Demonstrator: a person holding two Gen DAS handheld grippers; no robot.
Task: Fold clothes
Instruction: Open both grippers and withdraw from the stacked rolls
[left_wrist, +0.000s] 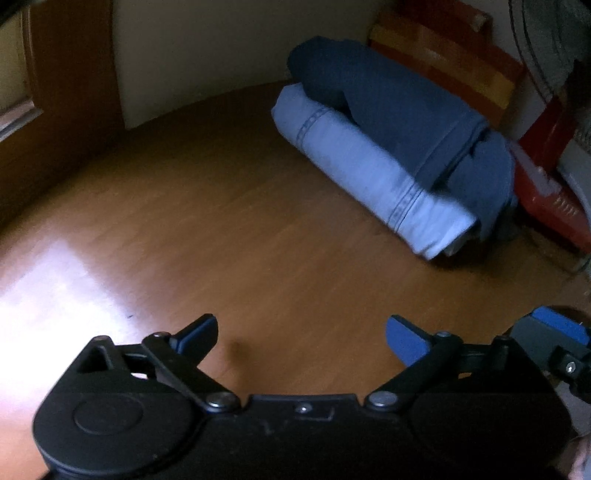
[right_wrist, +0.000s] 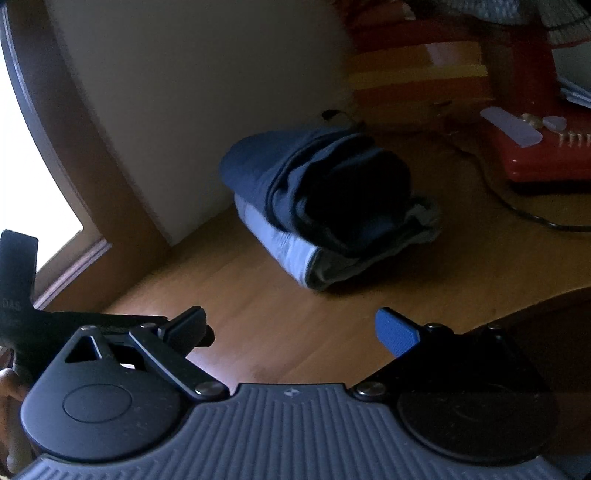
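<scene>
wooden floor (left_wrist: 229, 229) — bare boards, glare patch at the left of the left wrist view; folded light blue garment (left_wrist: 369, 170) lies on the floor near the wall corner, a darker navy garment (left_wrist: 399, 107) stacked on top of it and touching it; the same stack shows in the right wrist view, light blue garment (right_wrist: 284, 243) under navy garment (right_wrist: 325, 184); left hand-held gripper (left_wrist: 301, 338) — jaws spread wide, nothing between them, well apart from the stack, over bare floor; right hand-held gripper (right_wrist: 291, 330) — jaws likewise wide and empty, short of the stack; red object (right_wrist: 535, 147) on the floor to the right of the clothes, with a dark cable (right_wrist: 517, 206) running across the boards; striped orange-and-yellow item (left_wrist: 450, 62) leans against the wall behind the stack; wooden door frame (left_wrist: 70, 74) at left.
</scene>
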